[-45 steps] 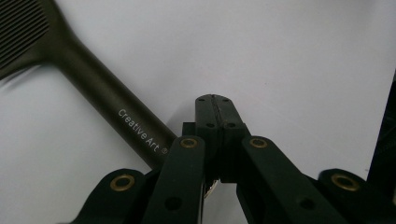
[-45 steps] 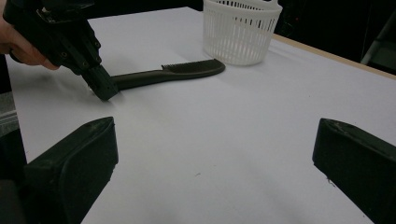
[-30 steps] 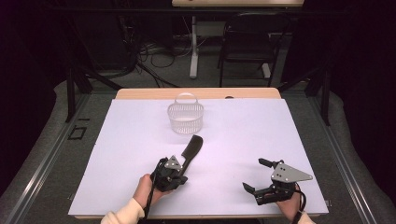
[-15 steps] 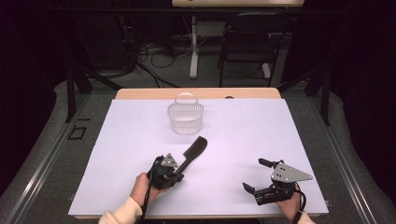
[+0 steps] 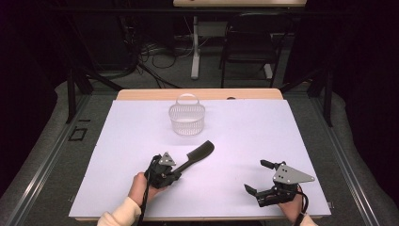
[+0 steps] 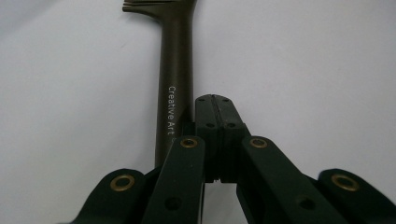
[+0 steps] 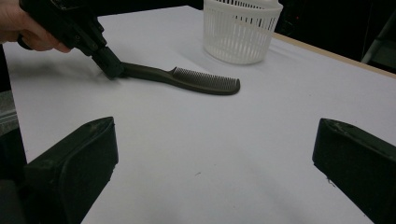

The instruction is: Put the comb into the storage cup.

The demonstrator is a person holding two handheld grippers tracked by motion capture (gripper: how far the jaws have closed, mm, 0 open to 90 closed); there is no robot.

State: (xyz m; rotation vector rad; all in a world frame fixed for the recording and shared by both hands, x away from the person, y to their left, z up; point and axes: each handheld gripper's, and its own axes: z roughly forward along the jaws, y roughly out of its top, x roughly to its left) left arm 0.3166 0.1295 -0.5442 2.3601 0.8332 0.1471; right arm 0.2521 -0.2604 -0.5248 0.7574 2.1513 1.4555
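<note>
A dark comb [image 5: 197, 154] lies flat on the white sheet, its toothed head toward the basket. Its handle [image 6: 177, 70] reads "Creative Art". My left gripper [image 5: 178, 175] is shut, its pads [image 6: 208, 112] pressed together with nothing between them. It rests against the right side of the comb's handle end. In the right gripper view the left gripper [image 7: 109, 65] touches the comb [image 7: 187, 78] at the handle tip. My right gripper [image 5: 255, 176] sits near the front right of the sheet, open wide and empty [image 7: 215, 154].
A white slotted basket [image 5: 187, 117] with a hoop handle stands at the back middle of the sheet [image 5: 244, 127], beyond the comb; it looks empty [image 7: 240, 30]. The table's wooden edge [image 5: 141, 94] runs behind it. Chairs and cables lie on the dark floor beyond.
The comb has swung clockwise, its head moving right and nearer. The left gripper shifted slightly at the handle end. The right gripper has stayed put.
</note>
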